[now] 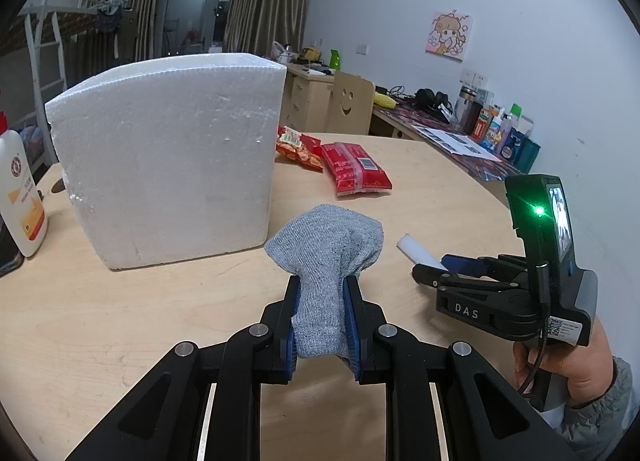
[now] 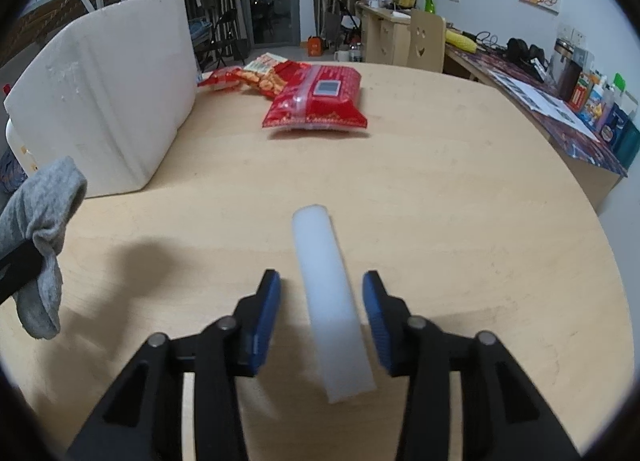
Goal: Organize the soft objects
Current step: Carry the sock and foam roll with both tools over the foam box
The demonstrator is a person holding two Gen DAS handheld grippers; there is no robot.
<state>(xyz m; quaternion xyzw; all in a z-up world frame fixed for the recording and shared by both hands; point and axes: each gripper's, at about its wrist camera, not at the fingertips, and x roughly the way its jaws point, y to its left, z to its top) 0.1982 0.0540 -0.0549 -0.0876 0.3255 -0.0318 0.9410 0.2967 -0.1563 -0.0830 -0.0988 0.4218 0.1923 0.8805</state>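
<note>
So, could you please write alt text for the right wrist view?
The right gripper stands open around a white foam strip on a wooden table. A grey sock hangs at left; a red packet and foam box sit beyond.

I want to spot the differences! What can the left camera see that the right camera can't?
Only the left wrist view shows the left gripper squeezing the grey sock, the hand holding the right gripper, and a white bottle.

Only the right wrist view shows the right gripper open around the white foam strip, pads not touching.

Both show the foam box, red packets and table.
</note>
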